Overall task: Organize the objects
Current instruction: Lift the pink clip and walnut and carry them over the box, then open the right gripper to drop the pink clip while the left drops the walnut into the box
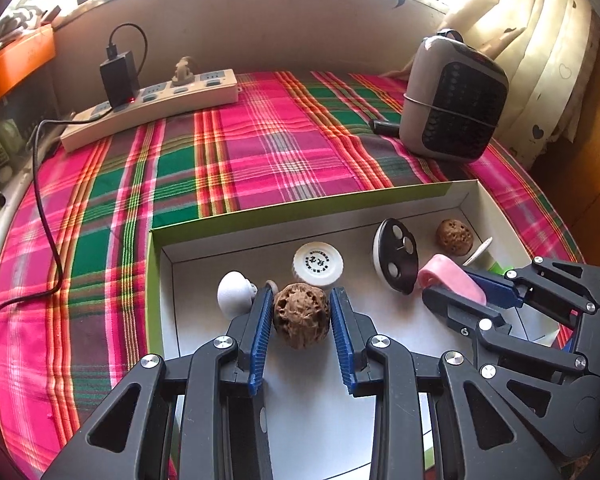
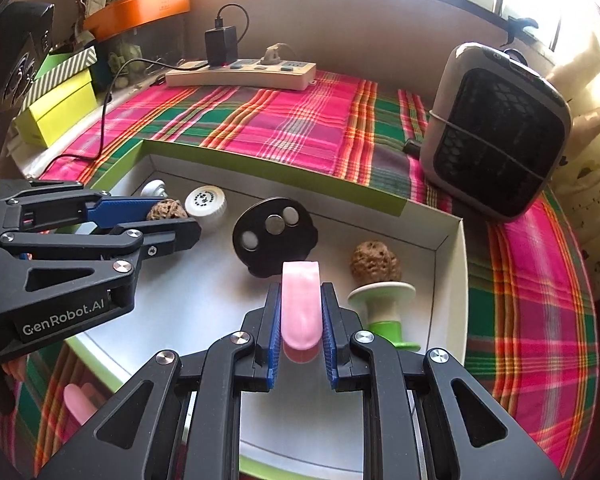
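Nearest, the left gripper (image 1: 302, 314) clamps a brown carved walnut (image 1: 301, 315) between its blue pads, low over the white floor of the shallow green-sided box (image 1: 300, 206), toward the box's left wall. The right gripper (image 2: 301, 320) is clenched on a flat pink oblong piece (image 2: 300, 304), rounded at its ends, held over the floor nearer the box's right wall. Just right of that gripper a white-and-green spool-shaped object (image 2: 384, 308) lies on the box floor.

Behind the left gripper, near the far-left corner, lie a white rounded knob (image 1: 233, 294) and a white round cap with printed black marks (image 1: 318, 264). At mid-floor a black oval disc with three pale round insets (image 1: 396, 254) stands tilted on edge. A second carved walnut (image 1: 454, 237) sits toward the far-right corner, just behind the spool-shaped object.

The box rests on a pink-and-green plaid cloth (image 1: 260, 148). Beyond it, at the cloth's far-left edge, lies a beige power strip (image 1: 152, 106) with a black adapter (image 1: 118, 78) plugged in; its black cable (image 1: 46, 208) trails down the left edge. At the far-right edge stands a grey fan heater with a black grille (image 1: 456, 100), well apart from the box.
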### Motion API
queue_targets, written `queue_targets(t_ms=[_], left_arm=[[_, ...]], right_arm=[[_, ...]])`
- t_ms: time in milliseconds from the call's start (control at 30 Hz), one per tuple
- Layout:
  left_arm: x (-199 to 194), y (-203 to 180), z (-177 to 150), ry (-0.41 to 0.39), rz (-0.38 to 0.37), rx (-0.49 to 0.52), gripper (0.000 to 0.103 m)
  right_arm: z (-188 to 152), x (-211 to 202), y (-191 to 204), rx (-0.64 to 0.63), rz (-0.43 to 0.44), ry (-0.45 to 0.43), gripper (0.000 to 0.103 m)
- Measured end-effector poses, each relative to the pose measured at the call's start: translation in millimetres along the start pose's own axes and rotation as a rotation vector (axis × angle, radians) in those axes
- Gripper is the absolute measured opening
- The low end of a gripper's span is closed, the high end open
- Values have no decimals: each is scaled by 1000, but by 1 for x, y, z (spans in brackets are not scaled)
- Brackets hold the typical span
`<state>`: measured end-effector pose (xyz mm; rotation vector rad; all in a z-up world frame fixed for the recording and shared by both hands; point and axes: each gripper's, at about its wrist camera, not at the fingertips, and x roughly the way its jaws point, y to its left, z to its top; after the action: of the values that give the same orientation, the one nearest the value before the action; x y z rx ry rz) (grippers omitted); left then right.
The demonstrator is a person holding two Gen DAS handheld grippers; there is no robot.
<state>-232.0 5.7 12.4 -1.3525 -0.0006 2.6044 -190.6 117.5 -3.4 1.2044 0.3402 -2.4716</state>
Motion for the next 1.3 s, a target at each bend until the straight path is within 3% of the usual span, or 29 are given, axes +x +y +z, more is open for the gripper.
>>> queue_targets(t_ms=[767,1000,1167,1300], left_arm=[[4,0,2,2,8,1,31],[3,-3,0,1,21,13,34],[2,-5,-3,-6,27,21,35],[-2,-5,-4,-15,30,23,37]], right_arm=[[2,1,-2,-4,-35,-26,19],[0,0,-3,4,-43,-30,33],[-1,-1,-4,16,-37,-31,35],[-3,-3,-3,21,-28,-30,43]])
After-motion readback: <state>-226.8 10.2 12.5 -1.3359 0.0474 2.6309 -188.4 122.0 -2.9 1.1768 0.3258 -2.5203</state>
